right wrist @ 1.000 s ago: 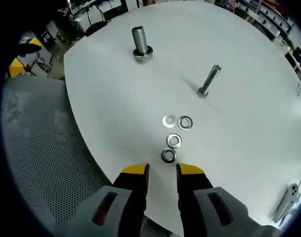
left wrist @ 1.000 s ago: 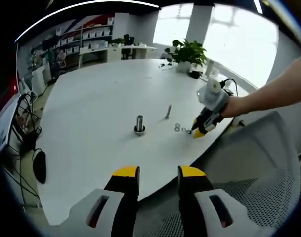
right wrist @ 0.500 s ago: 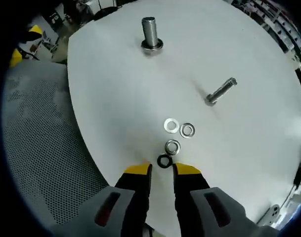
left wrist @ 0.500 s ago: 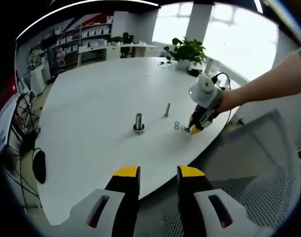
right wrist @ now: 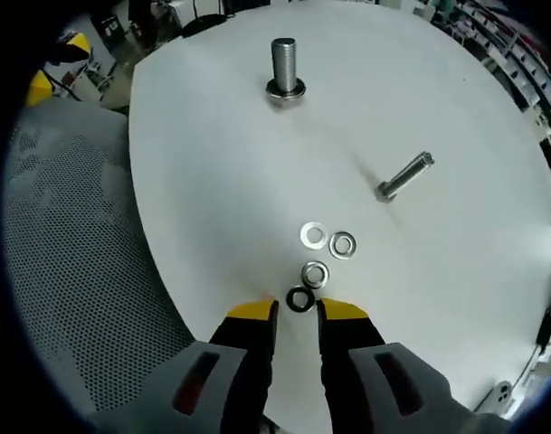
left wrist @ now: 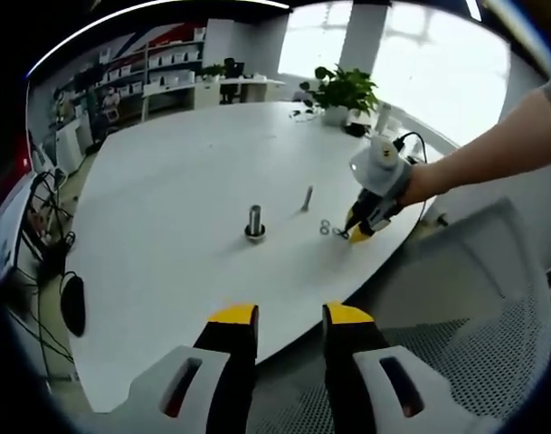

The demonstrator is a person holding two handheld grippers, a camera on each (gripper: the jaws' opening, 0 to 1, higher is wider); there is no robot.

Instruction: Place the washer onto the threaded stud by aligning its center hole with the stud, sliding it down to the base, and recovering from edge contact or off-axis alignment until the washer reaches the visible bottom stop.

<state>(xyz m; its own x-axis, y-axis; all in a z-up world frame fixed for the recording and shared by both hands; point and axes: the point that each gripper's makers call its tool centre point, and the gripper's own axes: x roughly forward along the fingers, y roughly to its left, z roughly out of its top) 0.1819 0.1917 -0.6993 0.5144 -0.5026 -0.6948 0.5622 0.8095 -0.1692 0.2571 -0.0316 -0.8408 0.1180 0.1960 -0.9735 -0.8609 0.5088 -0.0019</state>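
An upright threaded stud (right wrist: 284,68) with a nut at its base stands on the round white table (right wrist: 212,181); it is also the stud (left wrist: 254,221) in the left gripper view. Several washers lie near the table's edge, and the nearest, dark washer (right wrist: 299,299) rests on the table right at my right gripper (right wrist: 298,314), between its yellow tips. Its jaws are narrowly open and a small gap shows on each side of the washer. In the left gripper view, the right gripper (left wrist: 358,233) points down at the washers (left wrist: 327,229). My left gripper (left wrist: 289,316) hovers open off the table's edge, holding nothing.
A second bolt (right wrist: 403,176) lies tilted beyond the washers. A grey mesh chair (right wrist: 67,271) stands beside the table's edge. A potted plant (left wrist: 347,90) sits at the far side, and cables and a black mouse (left wrist: 73,307) lie at the left. A person's arm (left wrist: 492,163) holds the right gripper.
The right gripper has moved closer to the washers, and its jaws have narrowed around the nearest one. The left gripper has stayed nearly still.
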